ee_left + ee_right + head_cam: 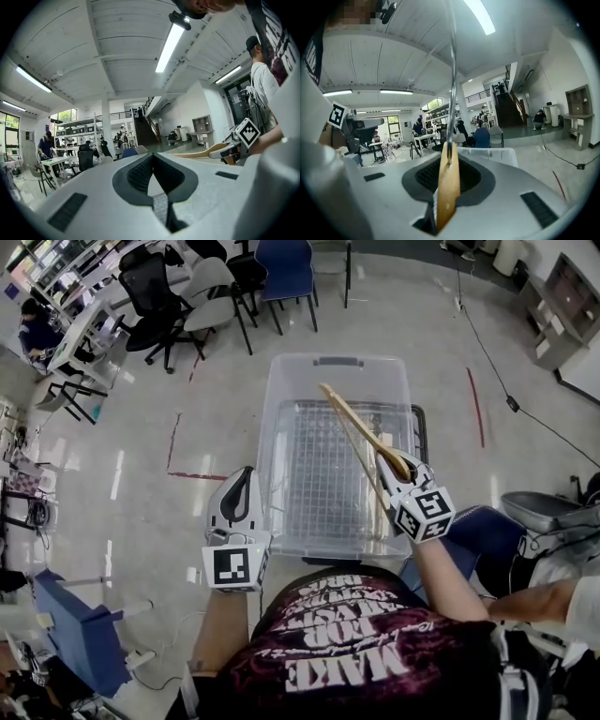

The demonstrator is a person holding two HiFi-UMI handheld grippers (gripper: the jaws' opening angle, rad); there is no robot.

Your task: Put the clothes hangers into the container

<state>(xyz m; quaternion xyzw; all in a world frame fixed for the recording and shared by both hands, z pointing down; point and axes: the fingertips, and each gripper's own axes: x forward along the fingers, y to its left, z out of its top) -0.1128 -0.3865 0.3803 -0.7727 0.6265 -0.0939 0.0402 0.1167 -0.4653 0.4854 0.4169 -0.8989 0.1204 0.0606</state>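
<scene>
A clear plastic container [274,418] stands on the floor in front of me, with a wire grid showing through its bottom. My right gripper [401,472] is over its right edge, shut on a wooden clothes hanger [361,427] that slants up and to the left over the container. In the right gripper view the hanger's wood [447,187] is pinched between the jaws of the right gripper [449,161], and its metal hook [453,70] rises straight up. My left gripper [244,486] hangs just left of the container, shut and empty. In its own view the left gripper [152,157] holds nothing.
Several chairs [281,273] and a black office chair [150,296] stand behind the container. A blue chair [80,634] is at my lower left. Red tape lines [173,442] mark the floor. A seated person's leg [487,531] is close on the right.
</scene>
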